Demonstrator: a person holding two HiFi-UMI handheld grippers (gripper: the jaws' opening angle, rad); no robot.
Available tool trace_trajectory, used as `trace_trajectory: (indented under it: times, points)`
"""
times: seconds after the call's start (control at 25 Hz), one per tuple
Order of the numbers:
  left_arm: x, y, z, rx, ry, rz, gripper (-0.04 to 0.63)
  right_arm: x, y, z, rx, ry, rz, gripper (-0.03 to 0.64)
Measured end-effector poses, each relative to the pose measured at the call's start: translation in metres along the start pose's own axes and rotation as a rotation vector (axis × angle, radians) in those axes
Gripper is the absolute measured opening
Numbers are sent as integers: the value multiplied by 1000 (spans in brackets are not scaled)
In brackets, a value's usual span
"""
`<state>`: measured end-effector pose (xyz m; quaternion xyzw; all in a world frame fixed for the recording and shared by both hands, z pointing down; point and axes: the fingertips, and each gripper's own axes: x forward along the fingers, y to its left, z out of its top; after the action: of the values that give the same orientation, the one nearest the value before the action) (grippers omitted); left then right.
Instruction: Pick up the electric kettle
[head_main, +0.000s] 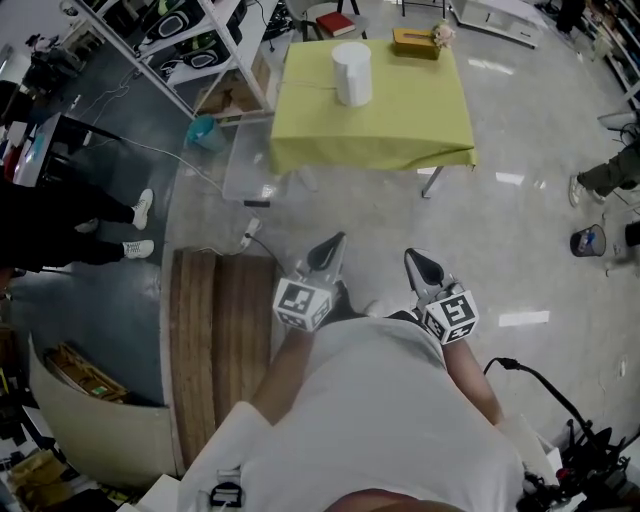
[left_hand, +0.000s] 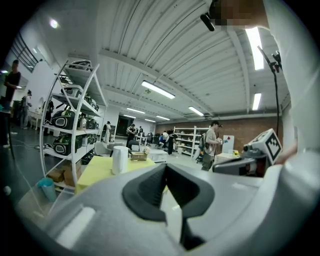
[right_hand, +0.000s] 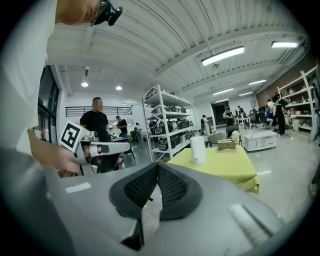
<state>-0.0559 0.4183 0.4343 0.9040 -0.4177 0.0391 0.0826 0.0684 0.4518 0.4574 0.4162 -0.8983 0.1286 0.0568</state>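
Observation:
The electric kettle (head_main: 351, 73) is a white cylinder standing upright on a table under a yellow-green cloth (head_main: 400, 125), far ahead across the floor. It also shows small in the left gripper view as the kettle (left_hand: 119, 159) and in the right gripper view as the kettle (right_hand: 198, 150). My left gripper (head_main: 335, 241) and right gripper (head_main: 412, 256) are held close to the body, side by side, well short of the table. The left gripper (left_hand: 165, 166) has its jaws together with nothing between them. The right gripper (right_hand: 157, 165) is likewise shut and empty.
A tan tissue box (head_main: 415, 42) lies at the table's far edge. White shelving (head_main: 190, 40), a clear bin (head_main: 250, 165) and a teal bucket (head_main: 203, 130) stand left of the table. A wooden bench (head_main: 215, 340) is at my left, with a person's legs (head_main: 100, 230) further left.

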Motion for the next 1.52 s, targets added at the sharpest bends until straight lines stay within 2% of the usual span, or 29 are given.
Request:
trace_trajectory:
  times: [0.56, 0.8, 1.16, 1.36, 1.52]
  points:
    - [48, 58, 8, -9, 9, -43, 2, 62, -38, 18, 1, 17, -40, 3]
    - [69, 96, 9, 21, 38, -55, 2, 100, -55, 26, 10, 25, -55, 3]
    - [105, 158, 20, -12, 56, -95, 2, 160, -81, 44, 31, 28, -106, 3]
    - [124, 187, 34, 69, 18, -128, 2, 193, -94, 59, 29, 22, -131, 3]
    - [134, 208, 31, 46, 25, -175, 2, 218, -103, 64, 24, 35, -163, 3]
